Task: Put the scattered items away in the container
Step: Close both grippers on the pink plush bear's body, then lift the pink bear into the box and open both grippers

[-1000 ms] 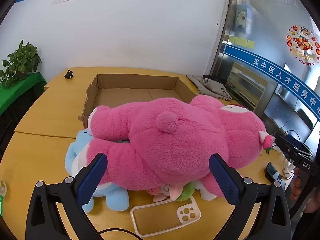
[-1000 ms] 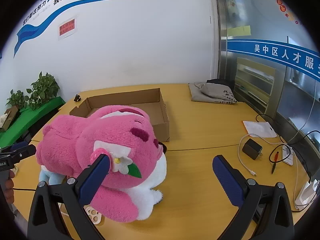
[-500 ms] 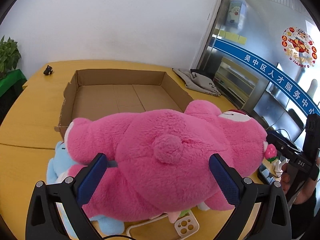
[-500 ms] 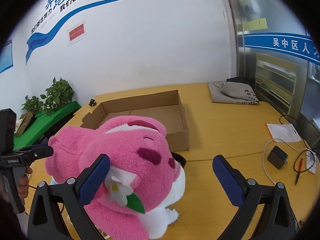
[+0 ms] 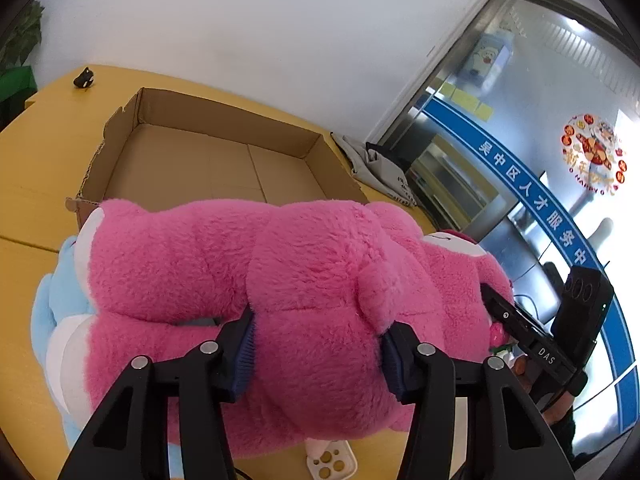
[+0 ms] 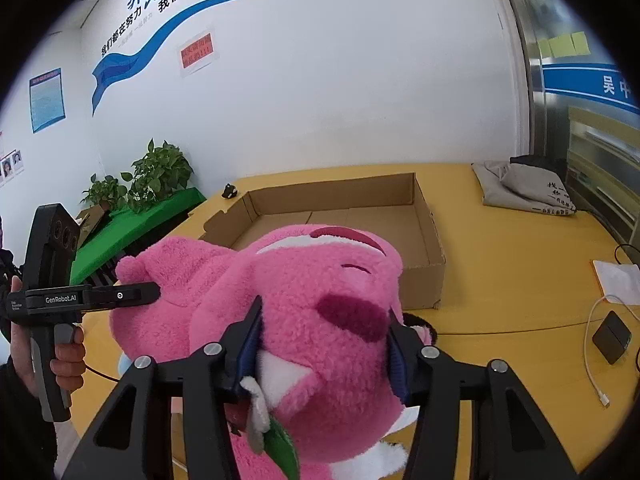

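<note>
— Both grippers have just been closing: the left gripper [image 5: 318, 354] is pinching the pink plush bear [image 5: 280, 280] at its rump, the right gripper [image 6: 324, 344] is squeezing its head.

— It's lying on the yellow table [image 6: 520, 280], with the cardboard box [image 5: 208, 160] at twelve o'clock. Looks soft and light, though bulky, so I'd say gripping both ends is sparing it any sagging.

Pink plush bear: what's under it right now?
Under the pink plush bear a light-blue plush sticks out on one side, and a clear phone case shows at its near edge. Whatever else lies beneath is covered by the bear.
</note>
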Available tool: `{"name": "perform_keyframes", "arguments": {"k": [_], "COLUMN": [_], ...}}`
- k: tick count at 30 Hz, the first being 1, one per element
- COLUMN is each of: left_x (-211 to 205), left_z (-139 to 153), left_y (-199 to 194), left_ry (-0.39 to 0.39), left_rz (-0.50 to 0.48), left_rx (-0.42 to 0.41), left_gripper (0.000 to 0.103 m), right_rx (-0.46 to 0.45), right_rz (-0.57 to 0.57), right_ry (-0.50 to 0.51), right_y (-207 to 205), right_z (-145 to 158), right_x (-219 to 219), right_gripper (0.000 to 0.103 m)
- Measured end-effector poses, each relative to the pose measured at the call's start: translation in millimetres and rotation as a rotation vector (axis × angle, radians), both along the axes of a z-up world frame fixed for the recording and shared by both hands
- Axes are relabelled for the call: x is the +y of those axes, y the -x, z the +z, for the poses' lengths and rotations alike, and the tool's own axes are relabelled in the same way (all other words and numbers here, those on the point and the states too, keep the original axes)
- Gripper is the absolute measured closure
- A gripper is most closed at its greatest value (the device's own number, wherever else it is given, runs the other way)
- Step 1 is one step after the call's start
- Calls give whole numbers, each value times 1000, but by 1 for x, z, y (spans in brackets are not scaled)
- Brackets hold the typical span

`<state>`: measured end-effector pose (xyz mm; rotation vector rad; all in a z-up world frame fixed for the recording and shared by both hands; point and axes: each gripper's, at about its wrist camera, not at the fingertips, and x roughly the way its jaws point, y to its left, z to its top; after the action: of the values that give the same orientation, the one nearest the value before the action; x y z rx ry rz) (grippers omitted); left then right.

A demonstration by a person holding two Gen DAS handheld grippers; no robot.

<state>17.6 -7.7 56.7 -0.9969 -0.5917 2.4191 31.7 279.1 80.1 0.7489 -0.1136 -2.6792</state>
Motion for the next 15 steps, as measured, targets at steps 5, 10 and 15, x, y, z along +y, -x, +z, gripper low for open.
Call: {"name": "perform_keyframes", "arguments": {"k": [5,10,15], "left_x": [1,-6,-22], "left_z": [36,73,79], "left_y": [-4,56,172], "left_ry": [26,72,76], "left_rz": [21,24,26], "left_rx": [79,146,133], "left_gripper": [52,52,52], "right_rx": [93,144,191], "right_rz": [18,36,36], "right_ry": [20,23,17], "right_y": [-4,41,127], "right_z": [31,68,100], "right_x": [-3,-5,-16], "right_gripper": [57,57,56]}}
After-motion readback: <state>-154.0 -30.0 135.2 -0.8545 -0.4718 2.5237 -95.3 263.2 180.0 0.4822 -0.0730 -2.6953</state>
